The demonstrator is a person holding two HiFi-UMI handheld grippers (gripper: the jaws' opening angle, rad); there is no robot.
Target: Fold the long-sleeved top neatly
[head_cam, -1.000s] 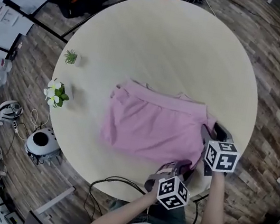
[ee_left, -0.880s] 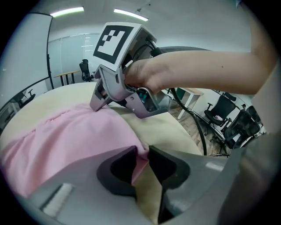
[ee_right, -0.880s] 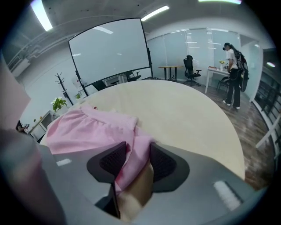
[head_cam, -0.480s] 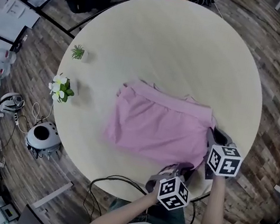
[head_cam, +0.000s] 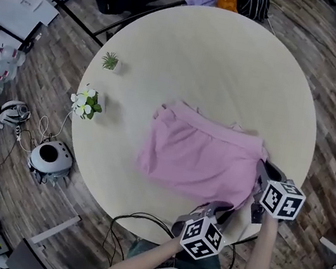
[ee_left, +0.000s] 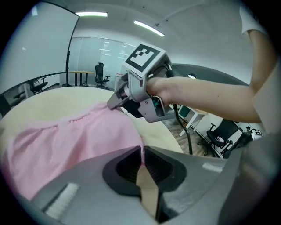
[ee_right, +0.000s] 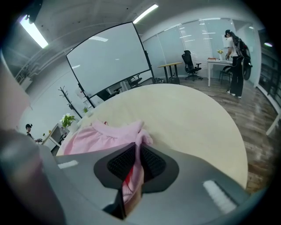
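Left gripper (ee_left: pixel 141 163): I pinch the pink long-sleeved top (head_cam: pixel 199 159), 5 o'clock.
Right gripper (ee_right: pixel 135 162): pinches its 3 o'clock corner.
Handling: soft, limp; grip corners.

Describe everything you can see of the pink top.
The pink top is soft, thin-looking fabric, folded into a rough rectangle with a gathered seam near its far edge. It lies flat on the round table, towards the person. The left gripper is shut on its near edge, the right gripper on its right corner.
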